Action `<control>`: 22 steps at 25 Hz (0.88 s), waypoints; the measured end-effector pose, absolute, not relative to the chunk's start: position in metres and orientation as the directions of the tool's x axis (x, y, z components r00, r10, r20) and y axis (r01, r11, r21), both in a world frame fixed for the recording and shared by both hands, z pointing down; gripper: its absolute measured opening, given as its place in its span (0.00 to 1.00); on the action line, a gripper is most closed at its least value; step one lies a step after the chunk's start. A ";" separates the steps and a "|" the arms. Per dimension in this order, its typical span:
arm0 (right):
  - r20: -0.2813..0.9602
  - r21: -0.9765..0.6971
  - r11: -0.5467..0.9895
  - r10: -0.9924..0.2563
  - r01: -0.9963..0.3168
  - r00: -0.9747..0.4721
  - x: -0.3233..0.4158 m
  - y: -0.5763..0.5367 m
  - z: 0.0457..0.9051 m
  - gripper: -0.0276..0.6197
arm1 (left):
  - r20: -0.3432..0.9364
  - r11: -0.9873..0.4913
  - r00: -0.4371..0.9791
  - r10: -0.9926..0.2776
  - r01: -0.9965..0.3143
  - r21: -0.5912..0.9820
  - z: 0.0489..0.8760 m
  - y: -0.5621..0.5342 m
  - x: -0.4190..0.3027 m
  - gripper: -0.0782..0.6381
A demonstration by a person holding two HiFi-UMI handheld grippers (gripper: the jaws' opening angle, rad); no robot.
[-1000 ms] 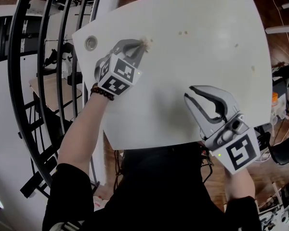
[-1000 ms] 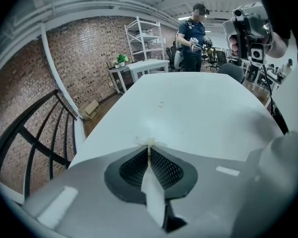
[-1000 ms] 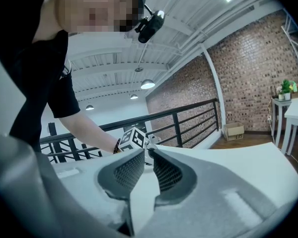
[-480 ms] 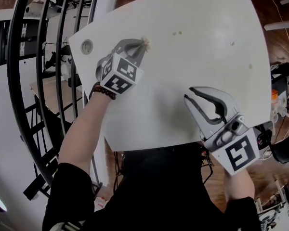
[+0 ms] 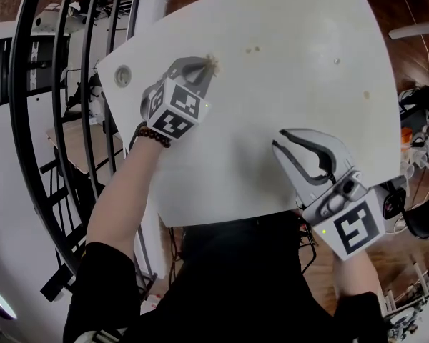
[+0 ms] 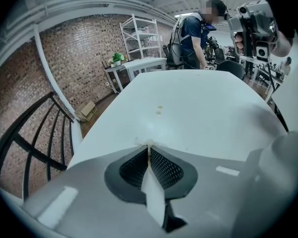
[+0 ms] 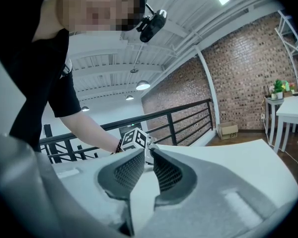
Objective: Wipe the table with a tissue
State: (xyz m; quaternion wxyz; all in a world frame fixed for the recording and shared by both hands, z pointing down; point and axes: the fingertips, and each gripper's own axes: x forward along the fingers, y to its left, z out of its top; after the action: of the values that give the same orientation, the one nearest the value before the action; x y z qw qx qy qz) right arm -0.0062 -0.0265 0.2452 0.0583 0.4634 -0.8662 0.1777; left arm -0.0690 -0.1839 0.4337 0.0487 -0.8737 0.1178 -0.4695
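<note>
Table (image 5: 272, 106): white, smooth top with rounded corners; the largest item and the reference for all places below.
Right gripper (image 5: 278, 138): above the table's near edge, right side. Grey moulded jaws with dark mesh-textured pads, drawn almost together, with nothing between them.
Left gripper (image 5: 206, 68): above the table's left part, tilted down toward the top. Jaws clamped tight on the tissue.
Cable port (image 5: 121, 76): round, set in the table near its left edge.
Tissue (image 5: 213, 63): at the left gripper's tips, at the table surface; contact cannot be confirmed. Pale, thin, crumpled, pinched edge-on. Its long axis runs along the jaws, and its frayed free end points toward the table's far side.
Specks (image 5: 252, 49): small, pale brown, on the table's far half, apart from the tissue.
</note>
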 end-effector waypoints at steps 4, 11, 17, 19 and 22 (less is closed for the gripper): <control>0.265 -0.254 0.501 -0.787 -0.828 -0.557 -0.005 -0.027 0.244 0.12 | 0.806 -0.968 0.536 -0.251 -0.157 -0.197 0.432 -0.187 -0.066 0.15; 0.261 -0.250 0.492 -0.795 -0.834 -0.547 -0.001 -0.026 0.245 0.12 | 0.799 -0.967 0.545 -0.255 -0.152 -0.205 0.431 -0.189 -0.058 0.15; 0.255 -0.247 0.487 -0.802 -0.838 -0.541 0.001 -0.023 0.242 0.12 | 0.791 -0.965 0.552 -0.263 -0.152 -0.215 0.423 -0.190 -0.056 0.15; 0.253 -0.245 0.486 -0.803 -0.839 -0.539 0.000 -0.023 0.241 0.12 | 0.788 -0.964 0.555 -0.265 -0.152 -0.217 0.421 -0.191 -0.055 0.15; 0.250 -0.245 0.482 -0.807 -0.841 -0.536 0.001 -0.022 0.240 0.12 | 0.786 -0.965 0.559 -0.263 -0.148 -0.218 0.419 -0.190 -0.051 0.15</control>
State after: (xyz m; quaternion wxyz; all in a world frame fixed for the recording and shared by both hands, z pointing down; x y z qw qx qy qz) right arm 0.0013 -0.0215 0.2404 0.0504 0.4793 -0.8594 0.1707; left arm -0.0510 -0.1898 0.4188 0.0633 -0.8807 0.1167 -0.4547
